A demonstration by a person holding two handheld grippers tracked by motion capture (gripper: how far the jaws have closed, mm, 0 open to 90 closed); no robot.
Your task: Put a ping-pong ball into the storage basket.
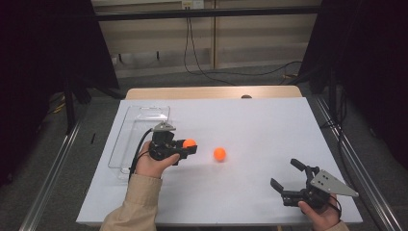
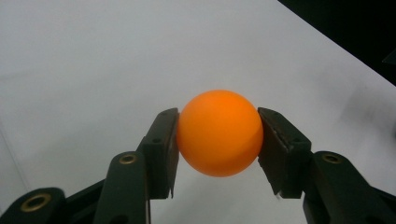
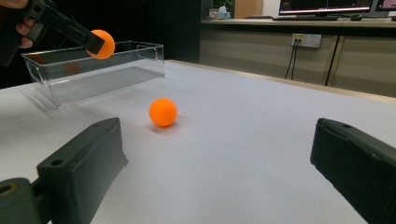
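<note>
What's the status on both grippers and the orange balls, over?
Left gripper shut on held ball, lifted beside clear bin. Right gripper open, empty. Second ball loose on table. Nothing in the way.

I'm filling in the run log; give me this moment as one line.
left gripper: shut on held orange ball, lifted | right gripper: open | second orange ball: on table | clear bin: empty

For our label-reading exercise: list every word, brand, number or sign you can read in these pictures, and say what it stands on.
No text can be read in these pictures.
The held orange ball, the second ball and the clear tray show no print.
The monitor screens in the right gripper view are too small and blurred to read.
</note>
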